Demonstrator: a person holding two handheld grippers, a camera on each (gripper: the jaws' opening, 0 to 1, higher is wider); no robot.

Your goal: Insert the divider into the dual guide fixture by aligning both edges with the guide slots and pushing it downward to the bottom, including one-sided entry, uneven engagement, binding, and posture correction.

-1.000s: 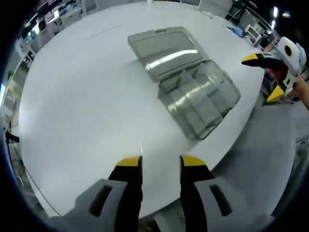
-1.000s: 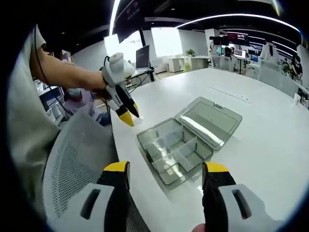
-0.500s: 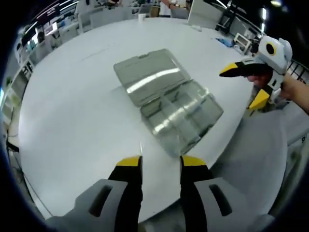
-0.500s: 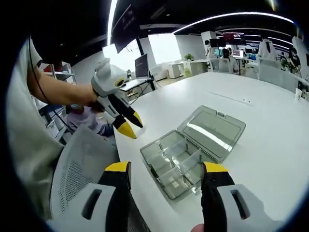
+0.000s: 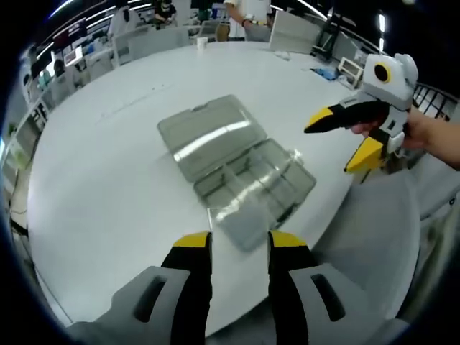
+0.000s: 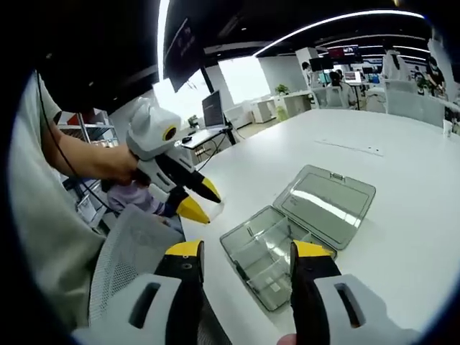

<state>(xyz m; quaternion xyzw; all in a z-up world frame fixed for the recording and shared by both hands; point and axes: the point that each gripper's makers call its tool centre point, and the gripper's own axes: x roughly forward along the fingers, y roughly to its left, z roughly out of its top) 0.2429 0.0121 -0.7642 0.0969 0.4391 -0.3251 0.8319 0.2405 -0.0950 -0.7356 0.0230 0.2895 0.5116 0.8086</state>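
Both grippers hover above the white table (image 5: 93,187) and hold nothing; the approach should be slow and level, so the divider is taken squarely. The left gripper (image 5: 239,241) has its jaws narrow; the right gripper (image 6: 246,251) has them moderately apart. The clear compartment box (image 6: 269,255) lies open near the table's near edge, its lid (image 6: 332,205) flat behind; thin clear dividers cross inside.

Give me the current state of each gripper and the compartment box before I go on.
Left gripper: open, holding nothing, hovering near the table's edge.
Right gripper: open, holding nothing, above the box.
Compartment box: open, flat on the white table.
Lid: folded back flat beside the box.
Dividers inside the box: too blurred to tell if seated.
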